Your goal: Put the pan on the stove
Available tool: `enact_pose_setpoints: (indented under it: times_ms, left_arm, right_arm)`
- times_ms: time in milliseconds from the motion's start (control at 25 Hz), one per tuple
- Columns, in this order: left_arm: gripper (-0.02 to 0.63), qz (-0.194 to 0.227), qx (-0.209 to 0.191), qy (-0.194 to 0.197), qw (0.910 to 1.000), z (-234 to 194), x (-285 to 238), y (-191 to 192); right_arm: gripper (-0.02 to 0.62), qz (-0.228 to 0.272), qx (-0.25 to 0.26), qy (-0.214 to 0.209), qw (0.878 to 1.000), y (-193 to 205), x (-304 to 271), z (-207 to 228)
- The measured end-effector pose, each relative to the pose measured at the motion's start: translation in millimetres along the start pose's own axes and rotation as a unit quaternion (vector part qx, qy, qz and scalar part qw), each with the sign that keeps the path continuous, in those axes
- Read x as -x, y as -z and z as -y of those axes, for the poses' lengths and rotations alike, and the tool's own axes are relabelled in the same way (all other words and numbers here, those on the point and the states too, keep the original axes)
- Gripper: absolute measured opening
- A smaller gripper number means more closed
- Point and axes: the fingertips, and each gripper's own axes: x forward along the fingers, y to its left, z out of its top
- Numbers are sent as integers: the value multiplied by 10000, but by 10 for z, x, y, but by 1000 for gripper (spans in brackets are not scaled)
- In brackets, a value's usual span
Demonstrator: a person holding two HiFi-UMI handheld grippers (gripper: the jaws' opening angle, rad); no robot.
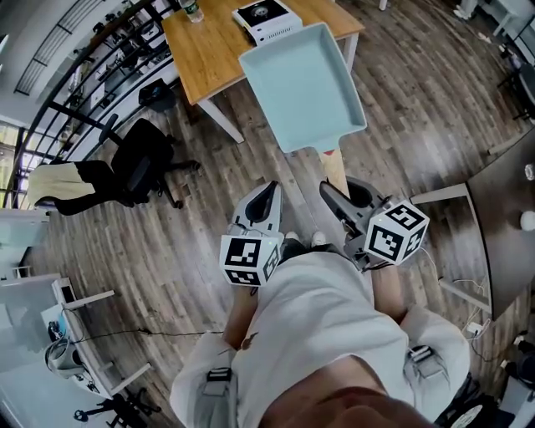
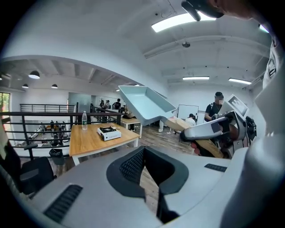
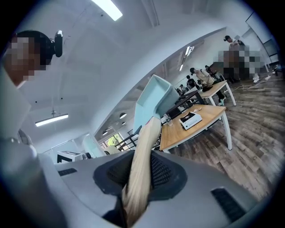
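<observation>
A pale blue rectangular pan [image 1: 303,84] hangs in the air above the floor, near the front edge of a wooden table [image 1: 209,50]. My right gripper [image 1: 338,188] is shut on the pan's light wooden handle [image 3: 142,156], which runs up between the pads to the pan [image 3: 153,104]. A white portable stove [image 1: 266,18] sits on the table just beyond the pan. It also shows in the left gripper view as the stove [image 2: 109,132] and in the right gripper view as the stove [image 3: 191,120]. My left gripper [image 1: 269,196] is beside the right one, jaws together and holding nothing.
A clear bottle [image 2: 84,120] stands at the table's far side. A black office chair [image 1: 142,167] is left of the table by a black railing [image 1: 75,84]. A dark table [image 1: 510,226] lies at the right. People [image 2: 217,107] are in the background.
</observation>
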Motion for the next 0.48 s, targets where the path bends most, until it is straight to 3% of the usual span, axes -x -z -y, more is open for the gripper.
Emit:
enact_pose_setpoints:
  times_ms: [480]
  left_arm:
    - [18,-60,40,36,10000,-49,-112,20]
  right_arm:
    - [103,-17,14,25,10000,-62,-110,67]
